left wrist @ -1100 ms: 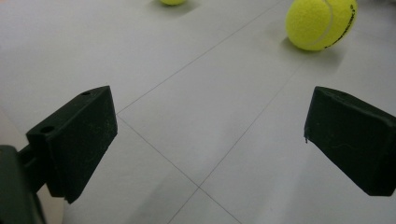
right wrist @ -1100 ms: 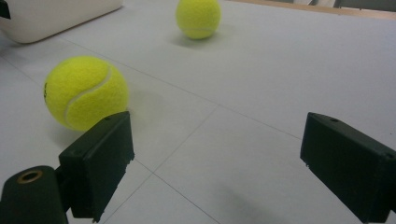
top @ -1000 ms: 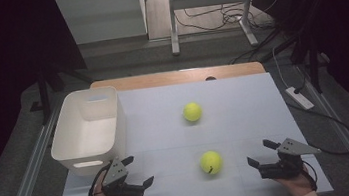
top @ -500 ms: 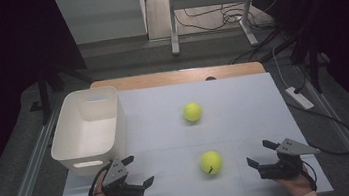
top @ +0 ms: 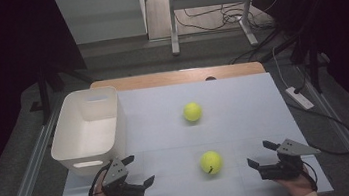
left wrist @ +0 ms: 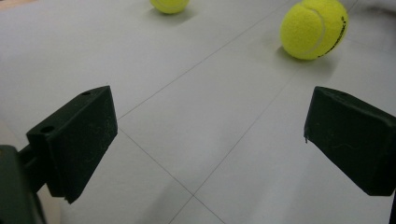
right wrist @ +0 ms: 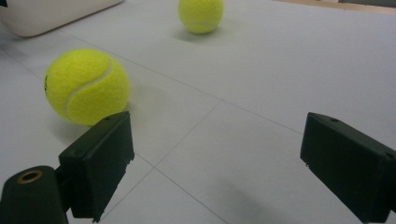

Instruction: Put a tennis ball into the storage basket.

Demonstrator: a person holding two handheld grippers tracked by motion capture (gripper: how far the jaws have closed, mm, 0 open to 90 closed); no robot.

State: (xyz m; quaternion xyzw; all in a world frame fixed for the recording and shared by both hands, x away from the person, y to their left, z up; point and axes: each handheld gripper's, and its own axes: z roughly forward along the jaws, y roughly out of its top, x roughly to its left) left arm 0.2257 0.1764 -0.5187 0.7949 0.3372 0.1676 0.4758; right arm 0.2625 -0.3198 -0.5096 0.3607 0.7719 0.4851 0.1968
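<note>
near tennis ball point(top: 210, 162) lies on the white table top point(top: 245, 114) between the two grippers, touching neither; the left gripper point(top: 140, 170) has its jaws spread wide with nothing between them, and in the left gripper view the ball point(left wrist: 314, 29) sits ahead of and beyond the right-hand jaw, well apart from it; the right gripper point(top: 261, 154) is likewise spread wide and holds nothing, and in the right gripper view the ball point(right wrist: 87, 87) rests just beyond the left-hand jaw, outside the gap; far tennis ball point(top: 192, 112) lies farther up the table, well apart from both grippers; white bin point(top: 90, 128) stands at the table's left edge, just beyond the left gripper
</note>
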